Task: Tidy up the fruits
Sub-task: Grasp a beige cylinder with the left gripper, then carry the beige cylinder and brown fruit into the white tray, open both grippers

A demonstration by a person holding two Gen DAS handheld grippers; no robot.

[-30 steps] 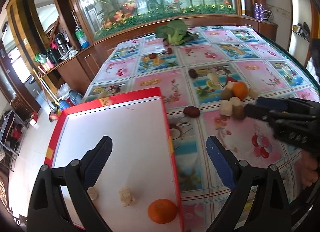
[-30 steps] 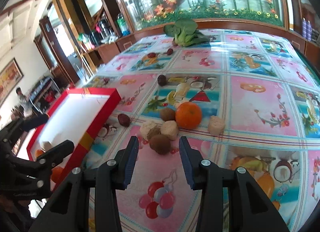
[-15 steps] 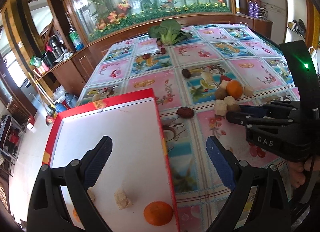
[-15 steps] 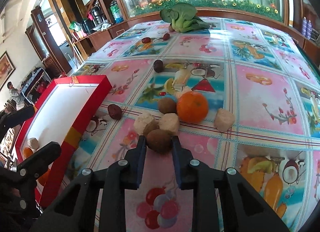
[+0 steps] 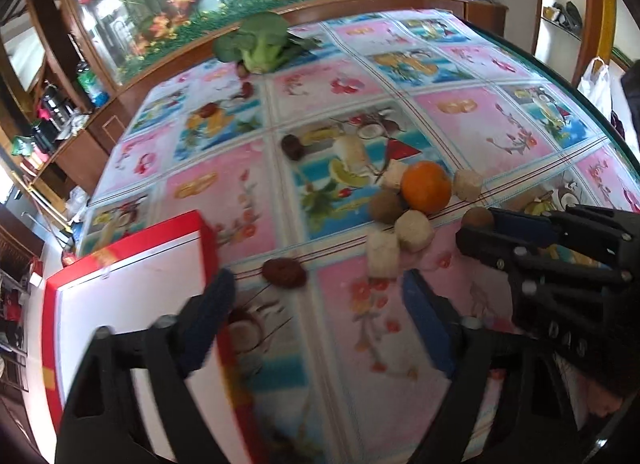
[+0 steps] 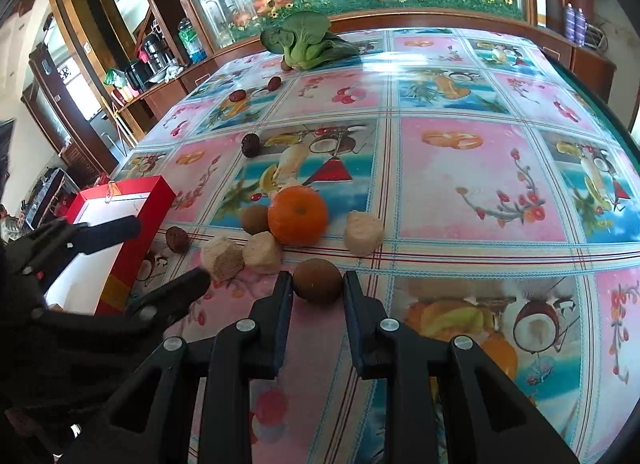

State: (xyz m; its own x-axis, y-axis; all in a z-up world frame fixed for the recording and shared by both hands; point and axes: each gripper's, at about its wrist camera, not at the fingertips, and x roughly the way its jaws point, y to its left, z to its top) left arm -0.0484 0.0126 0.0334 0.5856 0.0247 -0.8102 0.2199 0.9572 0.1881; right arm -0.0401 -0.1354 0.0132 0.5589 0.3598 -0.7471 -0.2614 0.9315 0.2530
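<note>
Covering the table, the fruit-print tablecloth (image 6: pixel 460 168) carries a red-rimmed tray (image 5: pixel 120 296) at its left edge. The left gripper (image 5: pixel 316 312) has swung off that tray toward a dark date (image 5: pixel 284 272), jaws closing with nothing between them. The right gripper (image 6: pixel 316 284) has closed and now pinches the brown kiwi (image 6: pixel 317 280), beside the orange (image 6: pixel 298 215); transfer looks next.
</note>
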